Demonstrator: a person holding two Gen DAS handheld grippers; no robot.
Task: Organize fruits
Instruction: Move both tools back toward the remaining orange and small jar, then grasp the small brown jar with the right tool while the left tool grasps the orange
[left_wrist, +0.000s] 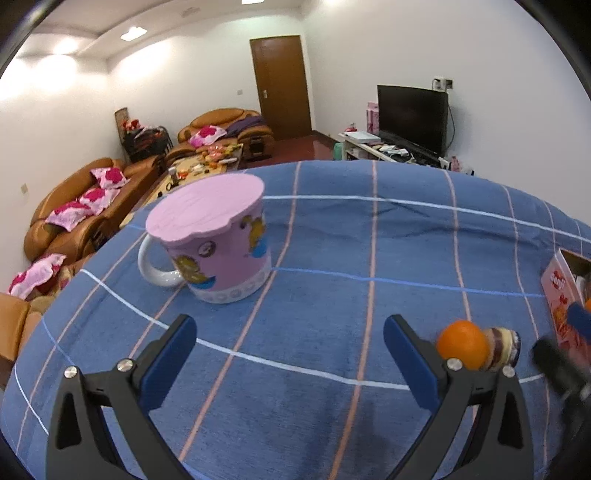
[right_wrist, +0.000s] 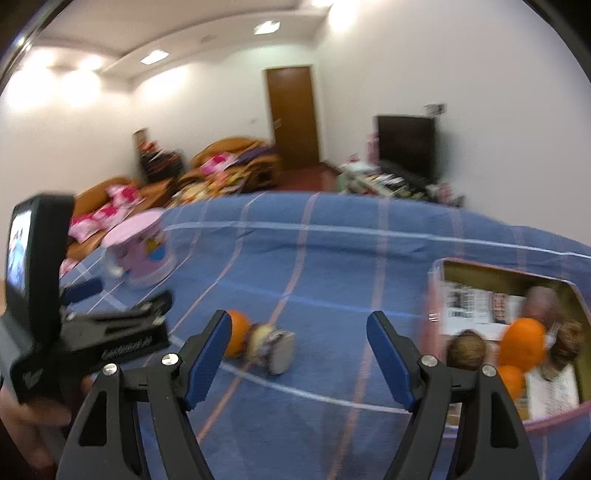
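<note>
On the blue checked tabletop (right_wrist: 332, 258), an orange (right_wrist: 238, 332) lay loose, touching a small round jar (right_wrist: 273, 349) tipped on its side just to its right. Both sat near the front of the cloth, between the pink mug and the box. At the right edge stood an open cardboard box (right_wrist: 480, 271) with pink printed sides; inside it were a large orange (right_wrist: 522, 343), a smaller one (right_wrist: 511, 380) below it, a brown round fruit (right_wrist: 467, 349) to their left, and some further brownish pieces at the right, too blurred to name. Printed paper lay at the back and front of the box.

The right claw (right_wrist: 299, 360) stood wide open with nothing between its blue pads, hanging over bare cloth between the loose orange and the box. The left claw (left_wrist: 290, 360) was likewise open and empty, with the loose orange just outside its right finger.

Farther left stood a pink mug (left_wrist: 221, 254) with a white handle, covered by a pink lid (left_wrist: 205, 206), upright and well apart from the fruit. Beyond the tabletop were orange sofas (left_wrist: 74, 206) with pink cushions, a brown door (left_wrist: 282, 85) and a dark television (left_wrist: 412, 116).
</note>
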